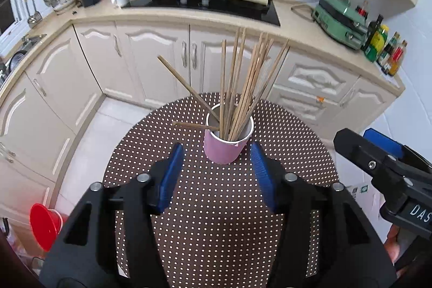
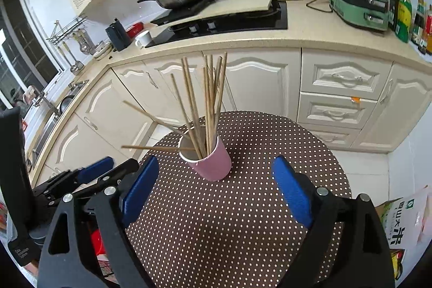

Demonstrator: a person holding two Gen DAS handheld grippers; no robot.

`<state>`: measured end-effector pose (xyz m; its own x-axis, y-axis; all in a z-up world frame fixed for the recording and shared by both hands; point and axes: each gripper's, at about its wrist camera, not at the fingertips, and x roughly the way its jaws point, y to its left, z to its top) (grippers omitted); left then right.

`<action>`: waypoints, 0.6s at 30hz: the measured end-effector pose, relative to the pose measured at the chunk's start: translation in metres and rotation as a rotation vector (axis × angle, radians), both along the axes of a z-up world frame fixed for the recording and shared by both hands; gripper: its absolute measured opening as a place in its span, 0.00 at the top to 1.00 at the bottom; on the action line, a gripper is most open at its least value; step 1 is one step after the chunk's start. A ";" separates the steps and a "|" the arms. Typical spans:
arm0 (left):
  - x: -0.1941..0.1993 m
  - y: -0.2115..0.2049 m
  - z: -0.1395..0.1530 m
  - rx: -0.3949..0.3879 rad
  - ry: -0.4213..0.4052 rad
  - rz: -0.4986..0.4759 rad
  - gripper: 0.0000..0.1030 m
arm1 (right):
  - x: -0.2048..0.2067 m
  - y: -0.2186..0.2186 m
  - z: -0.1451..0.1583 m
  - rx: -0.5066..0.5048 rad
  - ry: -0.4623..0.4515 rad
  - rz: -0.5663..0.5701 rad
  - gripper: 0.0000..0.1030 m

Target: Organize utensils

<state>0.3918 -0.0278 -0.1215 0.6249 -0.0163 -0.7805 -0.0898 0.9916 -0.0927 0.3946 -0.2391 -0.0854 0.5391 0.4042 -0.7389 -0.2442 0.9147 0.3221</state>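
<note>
Dotted tablecloth (image 1: 216, 220) bears chopsticks (image 1: 237, 88) in pink cup (image 1: 221, 153), base perhaps hidden; both grippers empty, parted.

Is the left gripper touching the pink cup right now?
Apart. The left wrist view shows the left gripper open, its blue pads either side of the pink cup, with dotted tablecloth visible between.

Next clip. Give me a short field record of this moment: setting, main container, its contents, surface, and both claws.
setting: home kitchen, cream cabinets
container: pink paper cup, upright on the table
contents: bundle of thin wooden chopsticks standing in the cup, fanned out; one lies nearly level across the rim
surface: round table with brown white-dotted cloth
left claw: open, empty, short of the cup
right claw: open, empty, short of the cup
</note>
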 end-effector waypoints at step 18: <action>-0.097 -0.002 0.052 0.055 -0.144 0.046 0.34 | -0.083 -0.010 0.037 -0.025 -0.109 0.021 0.11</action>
<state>0.2948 -0.0302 -0.0693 0.7297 0.0554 -0.6815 -0.1251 0.9907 -0.0535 0.3114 -0.2488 -0.0484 0.6082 0.3981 -0.6868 -0.2957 0.9165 0.2694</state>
